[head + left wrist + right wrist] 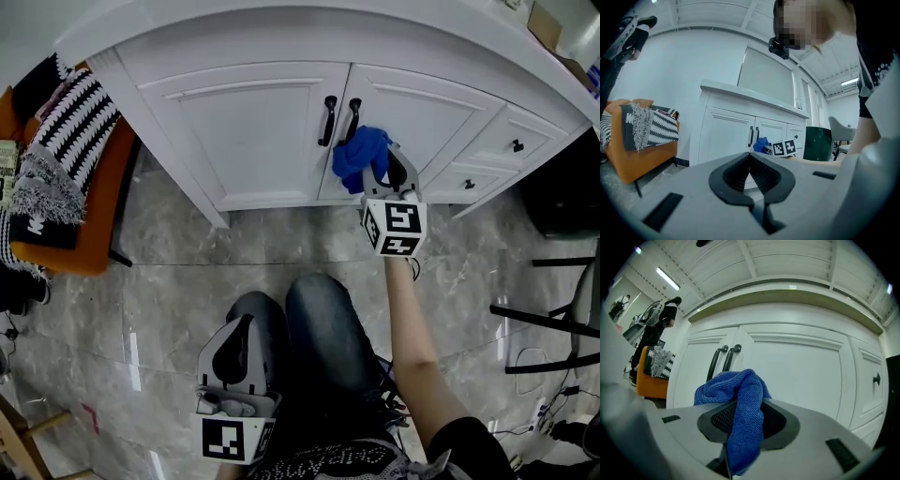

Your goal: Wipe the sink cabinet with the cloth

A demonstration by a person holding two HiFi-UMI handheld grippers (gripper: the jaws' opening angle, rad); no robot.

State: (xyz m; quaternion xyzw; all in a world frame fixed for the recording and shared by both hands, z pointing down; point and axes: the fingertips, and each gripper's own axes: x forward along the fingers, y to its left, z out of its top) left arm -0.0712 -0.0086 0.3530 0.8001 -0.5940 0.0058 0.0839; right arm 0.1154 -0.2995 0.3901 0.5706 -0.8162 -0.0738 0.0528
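Cloth (360,155), blue and bunched, pinched between the jaws of the right gripper (382,174) and held up to the front of the sink cabinet (246,131), low on the right-hand door (424,114) and just beside the two black handles (339,119). In the right gripper view the jaws are pressed onto one fold of the cloth (740,399); a loose wad stands forward of the tips and a tail hangs down behind them. Neither view shows whether the wad is touching the door panel. The left gripper (240,349) rests on the person's knee (323,337), well apart from the cabinet, its jaws together with nothing between them. The step in hand is judged to be the wiping of the right-hand door. For a clean result the wad should be pressed flat to the panel, so that fabric rather than the hard jaw tips meets the paint, and then drawn across it in overlapping strokes. Only a narrow fold is gripped, so drag against the surface could pull the cloth free; a firm pinch and moderate pressure would guard against this. The handles are best worked around, since the loose fold may snag on them, and the recessed moulding of the door needs the cloth pushed into its groove. The left-hand door (248,141) and the drawers (514,145) probably remain to be wiped.
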